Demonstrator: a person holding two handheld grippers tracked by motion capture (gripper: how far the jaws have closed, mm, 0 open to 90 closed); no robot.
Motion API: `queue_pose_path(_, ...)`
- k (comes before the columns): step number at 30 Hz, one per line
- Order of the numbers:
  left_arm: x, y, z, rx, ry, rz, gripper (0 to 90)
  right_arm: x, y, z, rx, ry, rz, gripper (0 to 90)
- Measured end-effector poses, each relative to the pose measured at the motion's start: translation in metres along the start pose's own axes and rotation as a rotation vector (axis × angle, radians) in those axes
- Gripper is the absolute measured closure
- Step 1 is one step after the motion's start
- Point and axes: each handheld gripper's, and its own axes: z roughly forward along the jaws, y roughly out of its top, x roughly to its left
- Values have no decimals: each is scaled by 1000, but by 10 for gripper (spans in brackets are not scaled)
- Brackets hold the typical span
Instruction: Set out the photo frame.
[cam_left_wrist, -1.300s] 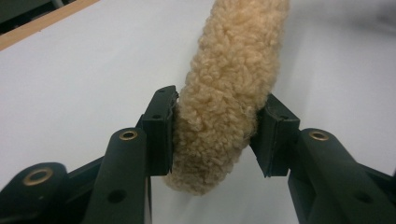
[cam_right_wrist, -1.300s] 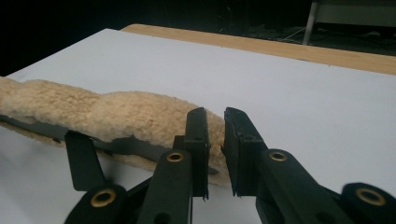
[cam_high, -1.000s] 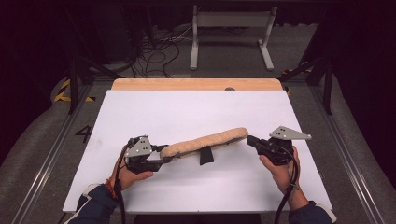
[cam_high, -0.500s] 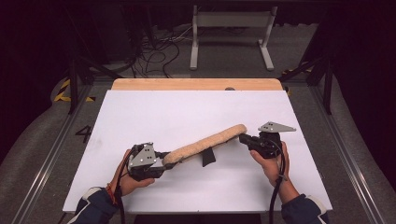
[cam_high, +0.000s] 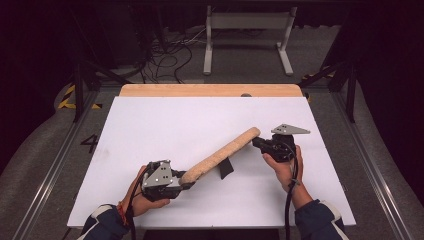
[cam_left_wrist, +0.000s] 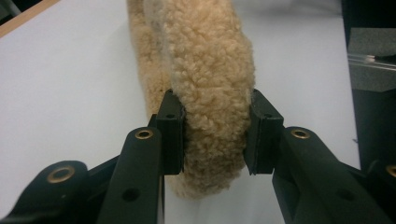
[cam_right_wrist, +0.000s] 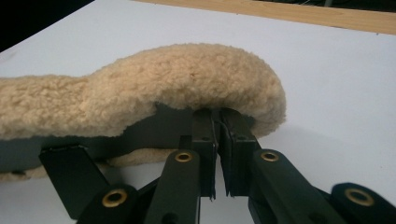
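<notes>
Black jaws; brass rivets; navy sleeves (cam_high: 317, 220)

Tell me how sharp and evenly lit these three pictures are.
High view: white table bright, floor and surroundings dark, slightly soft. Left gripper view: fleece pad crisp at the jaws, blurring farther off. Right gripper view: the fleece's top is sharp, its underside shadowed, the near jaws out of focus.

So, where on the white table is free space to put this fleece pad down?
The white table is bare between the wooden strip and the fleece pad, and along its near edge. It is crowded only along the pad, between both hand-held grippers, left and right.
</notes>
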Motion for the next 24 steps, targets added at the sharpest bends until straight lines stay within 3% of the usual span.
queue_pose_path(8, -9, 4, 7, -9, -54, 16, 646, 0, 11, 13, 22, -30, -3, 843)
queue_pose_path(24, -20, 15, 21, -2, -82, 49, 620, 3, 23, 36, 29, -53, -14, 844)
